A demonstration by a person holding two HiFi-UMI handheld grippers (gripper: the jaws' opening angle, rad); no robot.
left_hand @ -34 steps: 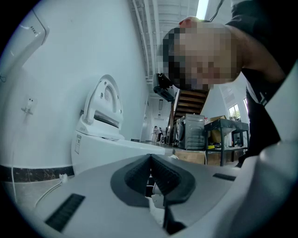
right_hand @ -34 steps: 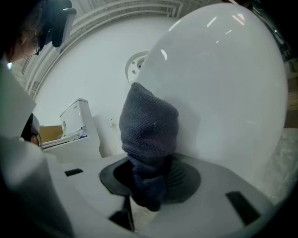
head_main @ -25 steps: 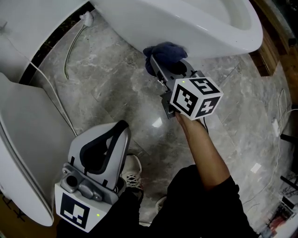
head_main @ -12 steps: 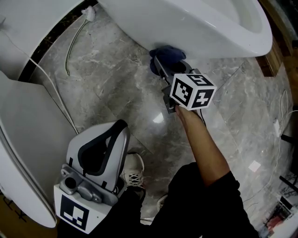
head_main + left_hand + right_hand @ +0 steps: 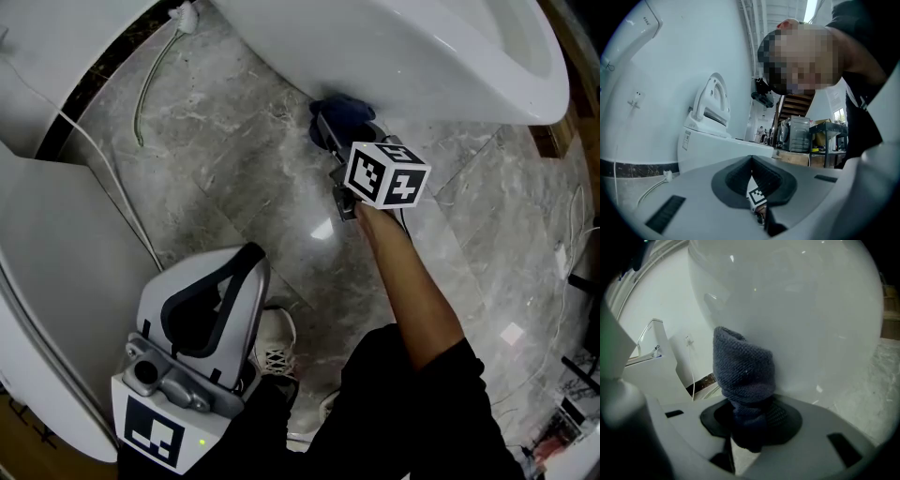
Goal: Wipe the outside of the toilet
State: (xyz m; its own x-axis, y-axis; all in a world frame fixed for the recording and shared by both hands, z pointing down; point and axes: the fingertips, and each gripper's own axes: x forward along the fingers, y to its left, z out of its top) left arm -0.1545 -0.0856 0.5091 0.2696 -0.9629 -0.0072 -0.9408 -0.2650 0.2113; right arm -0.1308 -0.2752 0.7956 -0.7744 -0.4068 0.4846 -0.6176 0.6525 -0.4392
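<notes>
Cloth under the toilet (image 5: 403,47)
Right gripper (image 5: 750,423) pinched the cloth (image 5: 743,371), seemingly soft and limp, by its bunched end; left gripper (image 5: 751,161) was closed, empty.

Left gripper (image 5: 751,161): jaws pressed together, empty.
Toilet (image 5: 715,143): far left, lid raised.
Person (image 5: 862,89): leaning in at right.
Cable (image 5: 650,190): near left, white.

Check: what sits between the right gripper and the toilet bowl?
A dark blue cloth, clamped in the right gripper, pressed against the toilet bowl; right gripper view.
</notes>
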